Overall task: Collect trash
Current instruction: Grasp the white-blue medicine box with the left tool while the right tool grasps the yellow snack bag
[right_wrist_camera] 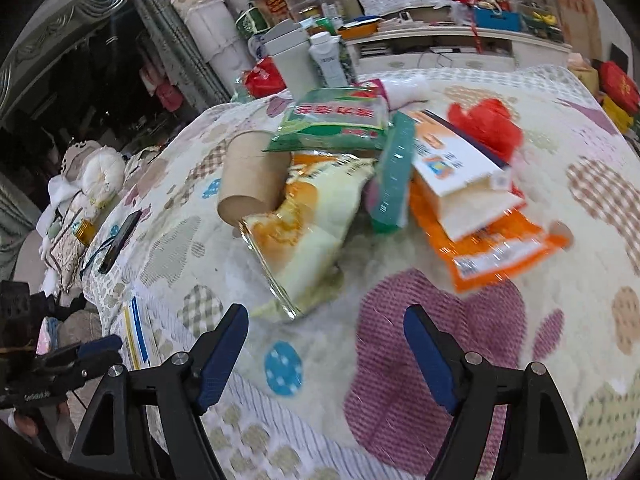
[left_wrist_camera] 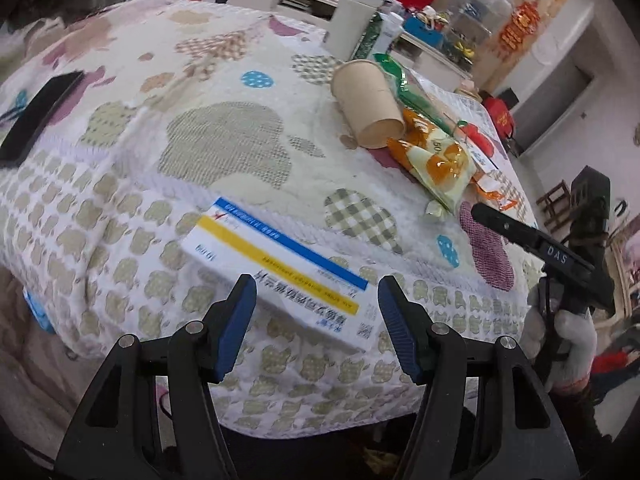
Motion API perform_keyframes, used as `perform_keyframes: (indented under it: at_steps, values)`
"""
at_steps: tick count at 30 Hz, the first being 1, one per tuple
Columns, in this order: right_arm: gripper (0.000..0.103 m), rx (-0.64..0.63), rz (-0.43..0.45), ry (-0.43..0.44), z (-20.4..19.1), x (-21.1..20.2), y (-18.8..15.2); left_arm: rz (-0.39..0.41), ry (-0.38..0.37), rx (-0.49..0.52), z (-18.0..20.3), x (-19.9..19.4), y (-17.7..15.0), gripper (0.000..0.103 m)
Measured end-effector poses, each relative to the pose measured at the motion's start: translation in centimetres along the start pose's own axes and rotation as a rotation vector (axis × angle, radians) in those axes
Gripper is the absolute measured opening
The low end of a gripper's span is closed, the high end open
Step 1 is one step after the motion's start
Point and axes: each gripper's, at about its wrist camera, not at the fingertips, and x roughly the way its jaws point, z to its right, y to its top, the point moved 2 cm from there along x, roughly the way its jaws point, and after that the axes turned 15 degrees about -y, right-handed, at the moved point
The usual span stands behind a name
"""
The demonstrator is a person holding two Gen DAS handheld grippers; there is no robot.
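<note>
A white box with blue and yellow stripes point(left_wrist_camera: 280, 264) lies flat near the front edge of the cloth-covered table point(left_wrist_camera: 224, 140). My left gripper point(left_wrist_camera: 316, 292) hovers open just over its near end, the pads not pressing on it. Further right lies a pile of trash: a tipped paper cup point(right_wrist_camera: 252, 180), a yellow-orange snack bag point(right_wrist_camera: 308, 224), a green packet point(right_wrist_camera: 336, 120), a teal box point(right_wrist_camera: 394, 172), a white-orange carton point(right_wrist_camera: 456, 160), an orange wrapper point(right_wrist_camera: 492, 248) and a red plastic bag point(right_wrist_camera: 488, 120). My right gripper point(right_wrist_camera: 326, 316) is open and empty, short of the snack bag.
A black phone point(right_wrist_camera: 120, 236) lies on the cloth at the left. A white container point(right_wrist_camera: 292, 56) and a bottle point(right_wrist_camera: 328, 56) stand at the table's far edge. Cluttered shelves point(right_wrist_camera: 440, 44) run behind. A gloved hand point(left_wrist_camera: 568, 344) holds the right tool.
</note>
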Motion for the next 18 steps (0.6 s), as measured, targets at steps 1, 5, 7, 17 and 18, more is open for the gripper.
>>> perform_keyframes:
  at_steps: [1,5,7,17,18]
  values:
    - [0.078,-0.003,0.0,0.002,-0.2,0.2,0.2,-0.004,0.017,-0.003,-0.3,0.0,-0.1,0.062]
    - [0.078,-0.012,-0.013,0.004,-0.4,0.8,0.4,-0.013,0.039,-0.056,-2.2,-0.2,-0.6,0.062]
    - [0.078,-0.013,-0.018,0.003,-0.5,1.2,0.6,-0.011,0.034,-0.081,-3.2,-0.1,-0.5,0.062]
    - [0.078,0.065,-0.01,0.034,-0.3,2.7,3.5,0.023,-0.113,-0.063,-2.3,2.9,4.4,0.062]
    - [0.078,0.076,-0.015,0.041,-0.3,3.0,3.8,0.028,-0.133,-0.064,-1.9,2.8,4.5,0.062]
